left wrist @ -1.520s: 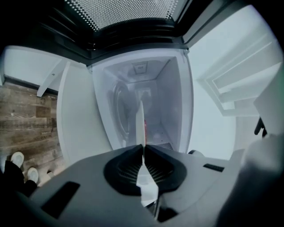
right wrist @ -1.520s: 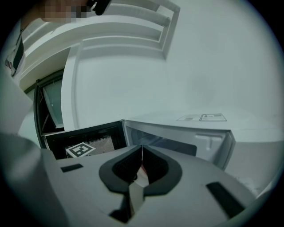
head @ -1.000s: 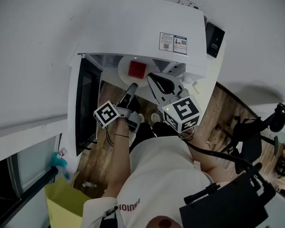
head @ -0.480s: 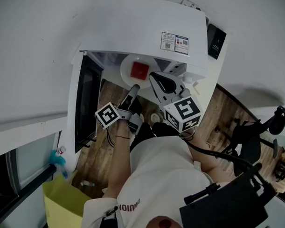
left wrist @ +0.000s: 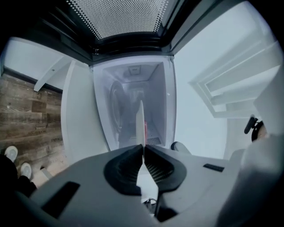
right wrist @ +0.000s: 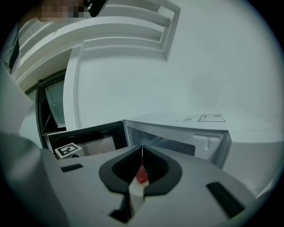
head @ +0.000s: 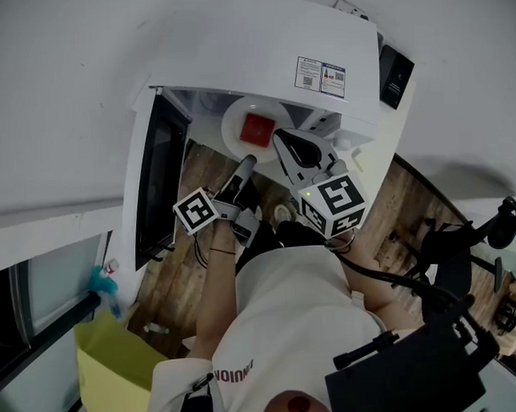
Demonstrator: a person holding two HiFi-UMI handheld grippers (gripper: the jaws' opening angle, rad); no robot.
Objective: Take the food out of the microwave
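The job is partly done. The white microwave oven (head: 261,57) has its dark-framed door (head: 156,188) swung wide open. The red block of food (head: 257,129) sits on a round white plate (head: 234,126). The plate is at the front of the oven, in the doorway, and it looks only part way out. What is left, I think, is to pull the plate all the way out and set it down somewhere.

The left tool (head: 246,163) reaches up to the near edge of the plate. It lies level and is turned onto its side. In the left gripper view its jaws are nearly together, and they pinch the thin white rim of the plate (left wrist: 140,122).

The right tool (head: 281,141) is beside the plate's right edge and tips down a little. In the right gripper view its jaws are pressed together, and I see nothing clamped in them. The red food (right wrist: 141,175) peeks through the gap just under its tips.
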